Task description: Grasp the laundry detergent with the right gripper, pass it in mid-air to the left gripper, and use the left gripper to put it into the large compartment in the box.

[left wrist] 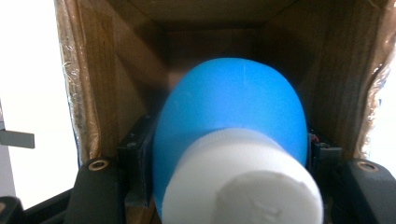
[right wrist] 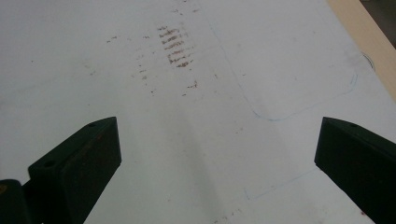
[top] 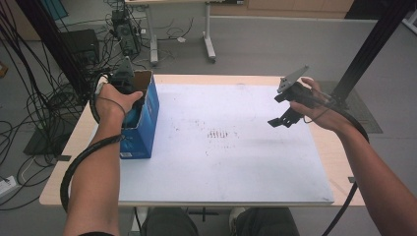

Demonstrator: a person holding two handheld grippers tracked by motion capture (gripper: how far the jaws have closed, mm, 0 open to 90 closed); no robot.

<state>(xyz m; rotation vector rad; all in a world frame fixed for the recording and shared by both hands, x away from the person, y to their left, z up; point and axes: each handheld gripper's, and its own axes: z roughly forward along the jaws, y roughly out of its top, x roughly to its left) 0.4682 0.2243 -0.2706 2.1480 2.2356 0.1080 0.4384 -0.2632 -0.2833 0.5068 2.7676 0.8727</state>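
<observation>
My left gripper (left wrist: 229, 186) is down inside the open box (top: 147, 115), its jaws closed tight on a blue bottle (left wrist: 233, 112) with a white cap (left wrist: 243, 182) that points back toward me. The bottle sits between the brown cardboard walls, which rise on both sides and behind it, and I cannot tell whether it touches the bottom. I judge the work about midway: the bottle is gripped and in the box, and either letting go or lifting it out is left. The box stands at the left edge of the counter (top: 236, 162). My right gripper (top: 286, 114) hangs over the far right side, jaws wide apart and empty, above the stained white sheet (right wrist: 196, 93).
</observation>
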